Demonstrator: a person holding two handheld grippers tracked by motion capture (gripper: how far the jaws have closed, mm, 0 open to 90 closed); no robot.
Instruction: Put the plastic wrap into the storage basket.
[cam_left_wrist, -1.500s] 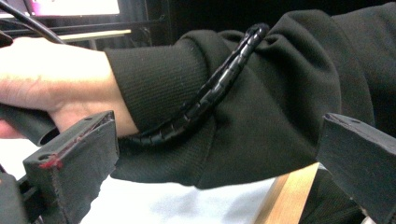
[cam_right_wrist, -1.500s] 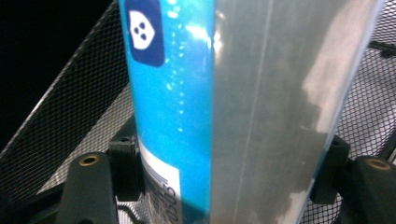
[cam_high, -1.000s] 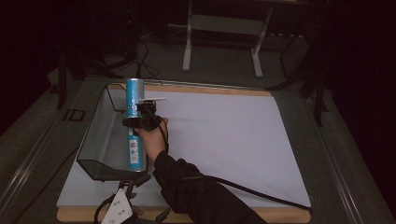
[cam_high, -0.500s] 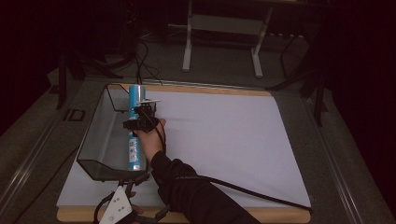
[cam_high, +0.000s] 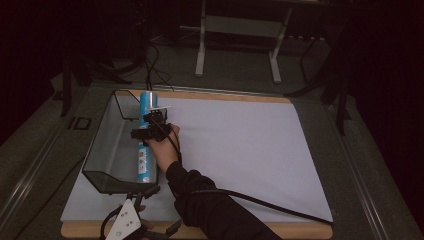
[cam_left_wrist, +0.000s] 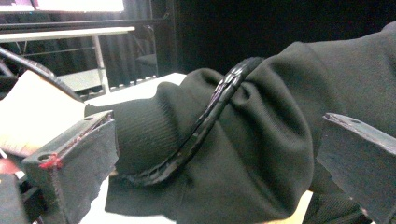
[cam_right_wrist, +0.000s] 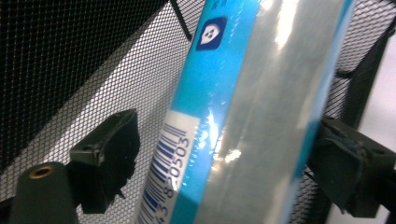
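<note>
Lying lengthwise in the mesh basket (cam_high: 102, 150), along its right wall, the blue tube (cam_high: 145, 145) passes between the fingers of the right gripper (cam_high: 150, 131). In the right gripper view the tube (cam_right_wrist: 233, 112) runs slantwise up between them, with a barcode label near the left finger (cam_right_wrist: 109, 149). That finger stands apart from the tube with mesh showing in the gap, while the right finger (cam_right_wrist: 350, 158) sits just beside or against the tube's far edge; I cannot tell which. So the fingers straddle the tube, spread wider than it, without a visible grip.

The left gripper (cam_high: 131, 220) sits at the near edge of the worktop (cam_high: 250, 150), just short of the basket's near corner. In its own view, its fingers (cam_left_wrist: 74, 158) are wide apart and hold nothing; beyond them are the dark sleeve (cam_left_wrist: 261, 140) of the right arm and a black cable (cam_left_wrist: 205, 121) draped over it.
</note>
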